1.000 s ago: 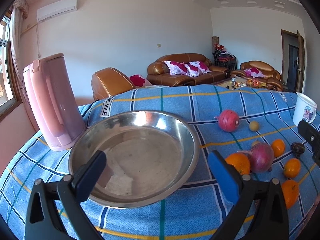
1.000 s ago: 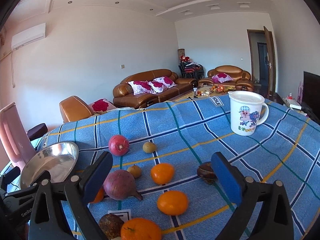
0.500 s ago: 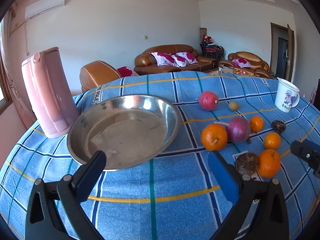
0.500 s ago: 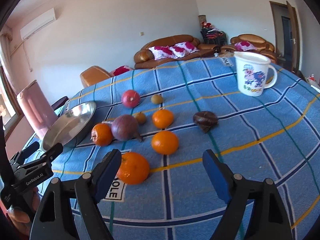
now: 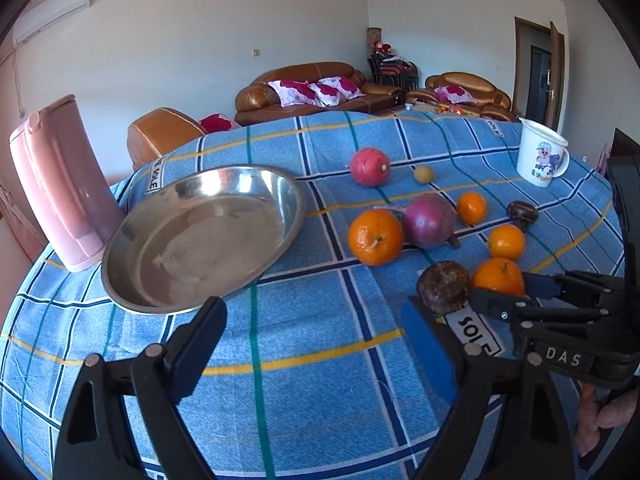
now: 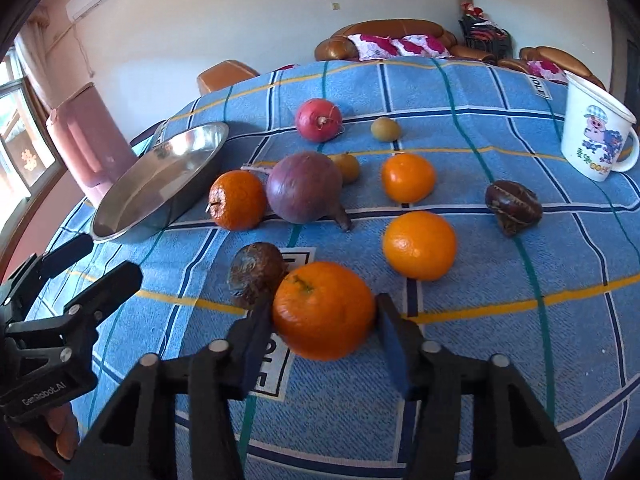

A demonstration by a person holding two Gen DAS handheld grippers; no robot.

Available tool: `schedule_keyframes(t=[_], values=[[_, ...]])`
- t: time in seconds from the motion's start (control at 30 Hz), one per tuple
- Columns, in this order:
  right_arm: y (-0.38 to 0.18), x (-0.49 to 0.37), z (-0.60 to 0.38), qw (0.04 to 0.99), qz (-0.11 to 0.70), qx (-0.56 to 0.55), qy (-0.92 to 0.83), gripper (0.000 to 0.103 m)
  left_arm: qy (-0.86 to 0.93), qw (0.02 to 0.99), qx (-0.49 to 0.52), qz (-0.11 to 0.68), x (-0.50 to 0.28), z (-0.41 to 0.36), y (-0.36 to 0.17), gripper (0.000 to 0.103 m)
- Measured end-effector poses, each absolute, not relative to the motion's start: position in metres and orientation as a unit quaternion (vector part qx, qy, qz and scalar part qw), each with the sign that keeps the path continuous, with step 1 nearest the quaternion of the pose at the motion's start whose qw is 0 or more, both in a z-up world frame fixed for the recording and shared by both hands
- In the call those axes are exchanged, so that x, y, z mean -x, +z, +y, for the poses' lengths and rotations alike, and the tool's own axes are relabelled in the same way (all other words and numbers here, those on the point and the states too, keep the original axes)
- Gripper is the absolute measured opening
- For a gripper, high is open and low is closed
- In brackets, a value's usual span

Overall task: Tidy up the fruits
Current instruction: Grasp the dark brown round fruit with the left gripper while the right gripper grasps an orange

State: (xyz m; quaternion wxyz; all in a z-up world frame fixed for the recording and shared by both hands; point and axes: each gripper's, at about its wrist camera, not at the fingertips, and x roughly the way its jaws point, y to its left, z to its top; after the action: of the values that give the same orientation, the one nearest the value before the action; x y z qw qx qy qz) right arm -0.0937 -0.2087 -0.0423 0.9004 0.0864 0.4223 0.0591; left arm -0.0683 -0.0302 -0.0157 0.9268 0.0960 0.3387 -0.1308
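Blue checked cloth covers the counter [image 6: 520,320], where the right tool [image 6: 324,320] has just been closing its jaws around the nearest orange [image 6: 324,310], both pads at its sides, with a dark brown fruit [image 6: 256,274] touching its left. Judged from this, the pick is in hand; next comes a lift and carry left to the steel bowl [image 5: 200,236] (still holding nothing). The left tool [image 5: 316,344] hangs released near the bowl's near rim, nothing between its jaws.
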Motion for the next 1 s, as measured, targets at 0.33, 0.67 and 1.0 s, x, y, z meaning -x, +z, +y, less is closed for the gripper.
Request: schedule_keyframes(t=[0.33, 0.67, 1.0], values=[[-0.019, 0.129, -0.249, 0.923, 0.368, -0.112, 0.033, 0.050, -0.177, 0.903, -0.098, 0.379, 0.052, -0.084, -0.028, 0.090], [-0.001, 0.146, -0.283, 0.938, 0.328, -0.116, -0.004, 0.050, -0.182, 0.882, -0.099, 0.423, 0.029, -0.123, -0.055, 0.057], [-0.001, 0.146, -0.278, 0.937, 0.327, -0.118, -0.017, 0.051, -0.204, 0.885, -0.080, 0.410, 0.032, -0.116, -0.048, 0.042]])
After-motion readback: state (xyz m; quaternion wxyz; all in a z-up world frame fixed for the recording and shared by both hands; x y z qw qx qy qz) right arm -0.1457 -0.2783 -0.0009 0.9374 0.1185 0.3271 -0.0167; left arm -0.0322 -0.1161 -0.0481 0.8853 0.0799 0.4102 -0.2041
